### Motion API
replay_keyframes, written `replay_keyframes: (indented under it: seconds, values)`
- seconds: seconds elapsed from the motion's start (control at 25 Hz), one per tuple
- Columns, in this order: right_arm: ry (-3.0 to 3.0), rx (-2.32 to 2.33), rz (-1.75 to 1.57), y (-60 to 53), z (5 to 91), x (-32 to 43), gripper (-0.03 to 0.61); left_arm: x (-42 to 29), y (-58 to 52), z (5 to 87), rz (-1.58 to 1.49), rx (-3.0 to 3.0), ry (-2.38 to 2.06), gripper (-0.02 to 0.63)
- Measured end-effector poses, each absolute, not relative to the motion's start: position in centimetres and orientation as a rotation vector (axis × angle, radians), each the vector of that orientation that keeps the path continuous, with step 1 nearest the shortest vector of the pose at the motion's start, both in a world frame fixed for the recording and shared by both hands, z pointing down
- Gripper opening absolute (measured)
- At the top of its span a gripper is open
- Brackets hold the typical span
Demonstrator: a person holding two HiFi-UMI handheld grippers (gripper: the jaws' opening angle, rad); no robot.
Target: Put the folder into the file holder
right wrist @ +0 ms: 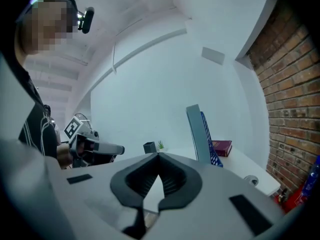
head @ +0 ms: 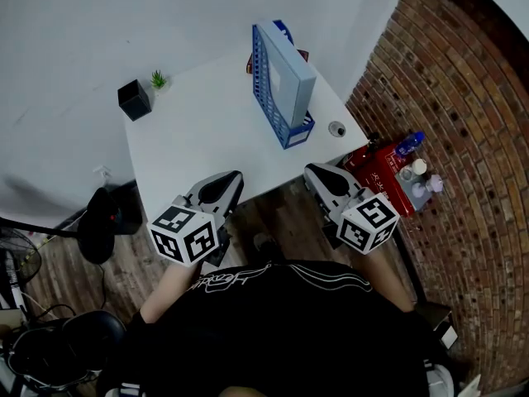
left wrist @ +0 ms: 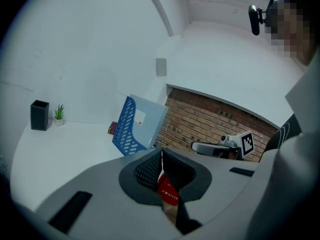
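Note:
The blue mesh file holder (head: pixel 266 89) stands at the far right of the white table (head: pixel 207 139), and a pale grey folder (head: pixel 291 74) stands upright inside it. The left gripper view shows the holder (left wrist: pixel 124 130) and folder (left wrist: pixel 151 120) ahead; in the right gripper view the folder (right wrist: pixel 195 133) hides most of the holder (right wrist: pixel 209 143). My left gripper (head: pixel 227 180) hovers at the table's near edge, shut with nothing in it. My right gripper (head: pixel 315 173) hangs off the near right corner, also shut and empty. Both sit well short of the holder.
A black pen cup (head: pixel 134 99) and a small potted plant (head: pixel 157 78) stand at the table's far left corner. A dark red book (right wrist: pixel 222 147) lies behind the holder. A small round object (head: pixel 336 128) sits near the right edge. A red box (head: pixel 382 179) and bottles stand by the brick wall.

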State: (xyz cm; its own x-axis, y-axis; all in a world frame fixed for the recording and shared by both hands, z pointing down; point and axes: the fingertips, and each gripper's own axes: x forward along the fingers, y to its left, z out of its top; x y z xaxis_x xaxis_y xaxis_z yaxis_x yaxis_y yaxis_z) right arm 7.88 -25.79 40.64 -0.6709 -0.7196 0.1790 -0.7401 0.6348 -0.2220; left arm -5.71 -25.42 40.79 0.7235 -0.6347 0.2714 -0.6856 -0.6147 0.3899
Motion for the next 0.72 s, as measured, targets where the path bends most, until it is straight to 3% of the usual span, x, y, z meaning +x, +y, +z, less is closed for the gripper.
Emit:
replay_keyframes:
  seconds: [0.72]
  values:
    - [-2.812, 1.187, 0.46, -27.6, 40.4, 8.2, 0.0, -4.8, -27.9, 41.2, 0.15, 2.439, -1.002, 0.032]
